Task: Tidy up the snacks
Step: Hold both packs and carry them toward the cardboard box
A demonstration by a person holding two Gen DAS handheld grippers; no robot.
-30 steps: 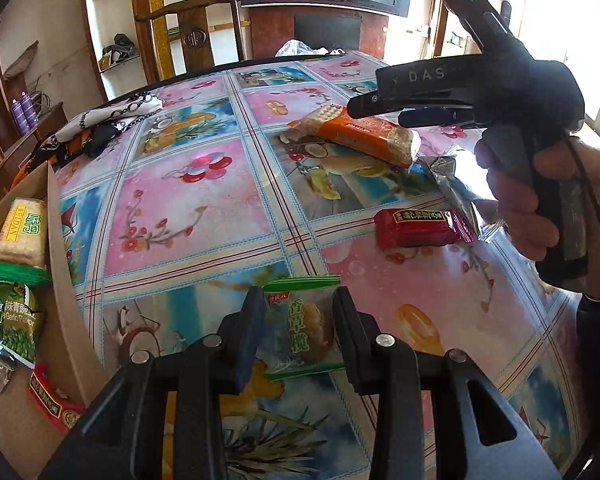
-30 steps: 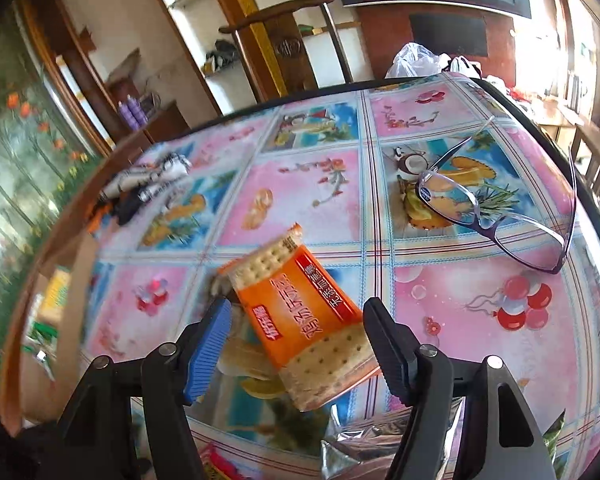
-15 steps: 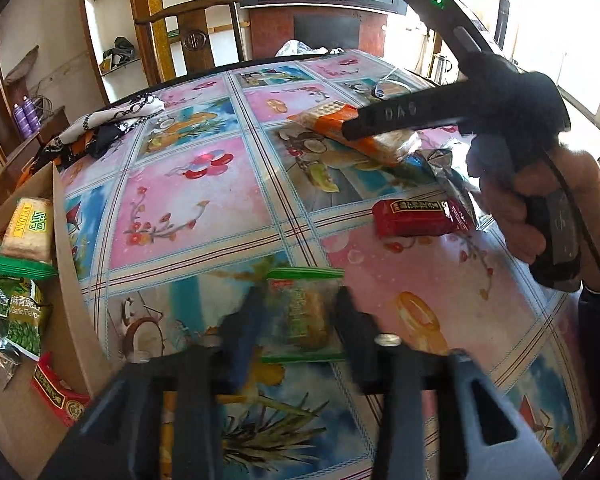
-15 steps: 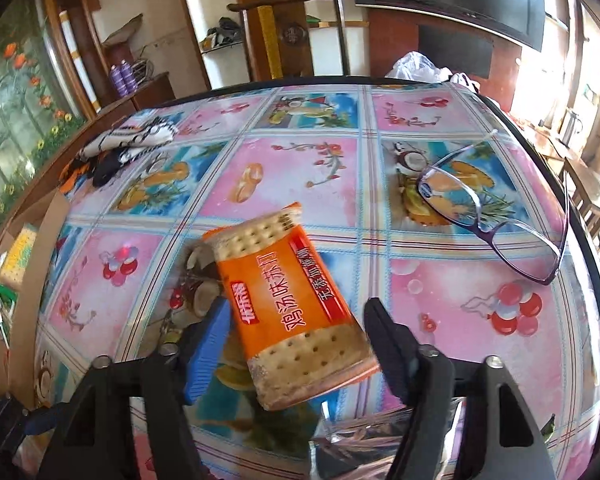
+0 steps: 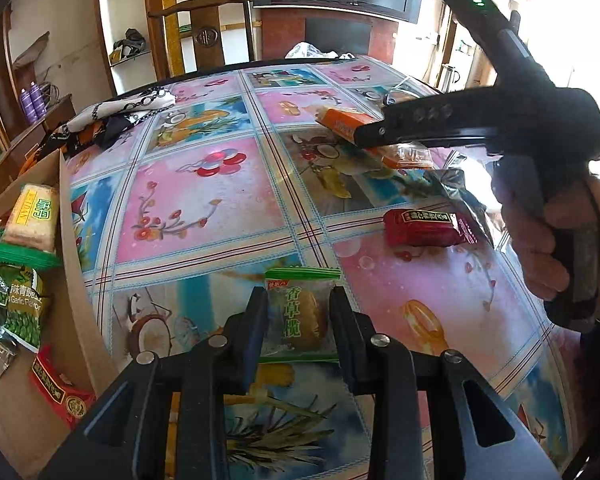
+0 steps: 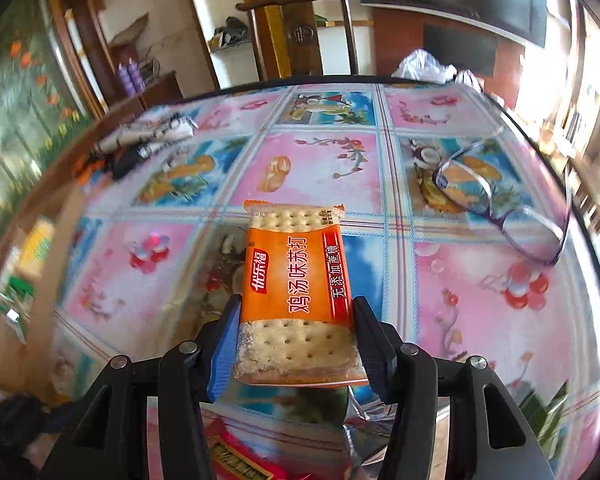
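Box (image 5: 74, 280) left of table (image 5: 204, 208); spectacles (image 6: 500, 200) on table, probably far right.

Glossy plastic tablecloth (image 5: 204, 208); matt, seemingly cardboard box (image 5: 74, 264); shiny cracker wrapper (image 6: 296, 276).

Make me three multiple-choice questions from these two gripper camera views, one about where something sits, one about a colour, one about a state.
1. Where do the eyeglasses lie?
A. in the cardboard box
B. on the tablecloth, up and right of the orange cracker pack
C. on the chair

2. What colour is the wrapper between the left gripper's fingers?
A. clear with green ends
B. blue
C. solid black

3. How does the cracker pack sit with the right gripper?
A. far away
B. under the eyeglasses
C. pinched between its fingers

Answers: 1 B, the frames rest on the cloth beyond the pack. 2 A, green bands top and bottom. 3 C, the gripper's jaws, which have just been closing, touch both sides.
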